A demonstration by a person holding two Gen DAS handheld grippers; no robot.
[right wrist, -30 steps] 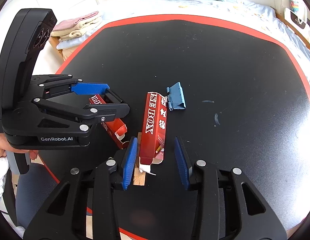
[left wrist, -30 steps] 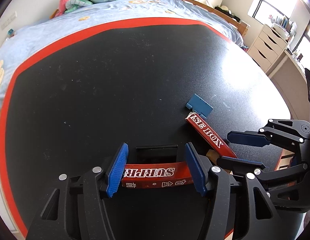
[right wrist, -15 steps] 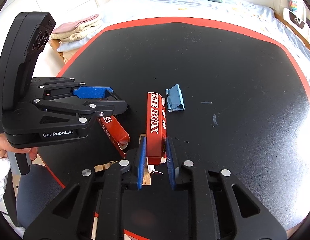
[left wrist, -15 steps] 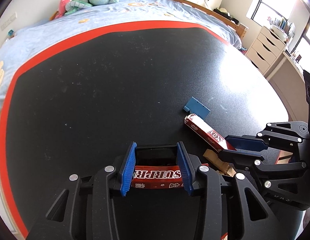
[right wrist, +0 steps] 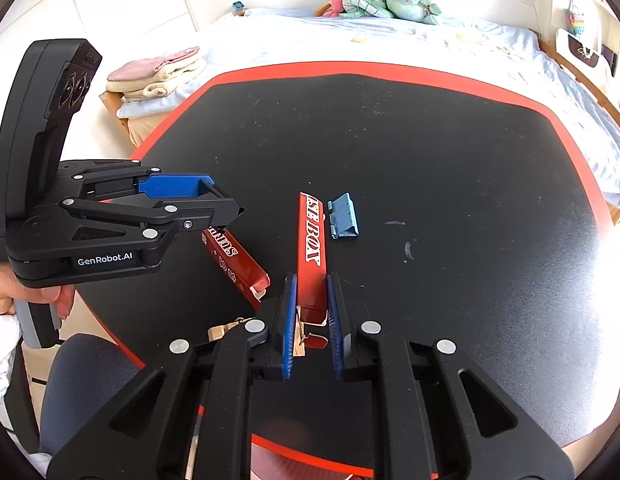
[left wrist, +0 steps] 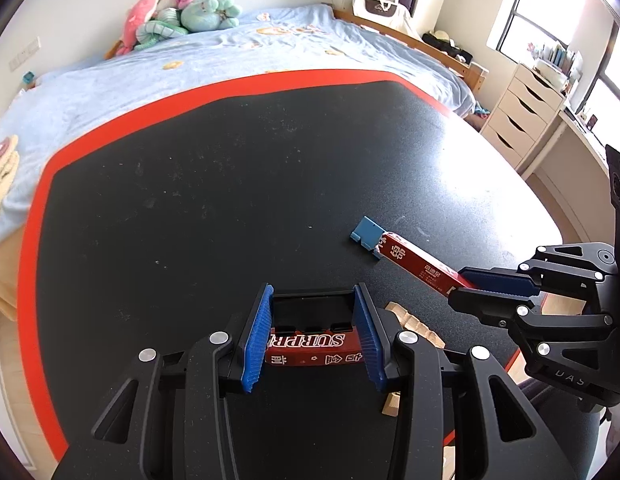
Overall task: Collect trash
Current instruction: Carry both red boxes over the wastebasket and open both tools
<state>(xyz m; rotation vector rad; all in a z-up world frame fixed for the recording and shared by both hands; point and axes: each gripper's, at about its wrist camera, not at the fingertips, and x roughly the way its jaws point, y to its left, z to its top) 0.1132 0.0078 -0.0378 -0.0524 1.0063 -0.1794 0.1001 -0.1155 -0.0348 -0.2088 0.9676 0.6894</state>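
Pinching red box pieces (left wrist: 310, 350) (right wrist: 312, 248), both grippers (left wrist: 312, 336) (right wrist: 312, 320), black table (left wrist: 190, 200)

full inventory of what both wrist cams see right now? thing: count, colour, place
red box pieces: 2, red with white lettering, one in the left gripper, one in the right gripper
blue clip-like piece: 1, blue, on the table beside the far end of the right-held piece
cardboard scraps: 2 or more, tan, near table edge
table: 1, black with red border
bed: 1, light blue cover, behind table
plush toys: several, pink and teal, on bed
folded towels: 1 stack, pink and cream, left of table
drawer unit: 1, white, by window
left gripper: 1, black, blue pads, shut on a piece
right gripper: 1, same, shut on the other
hand: 1, holding the left gripper's handle
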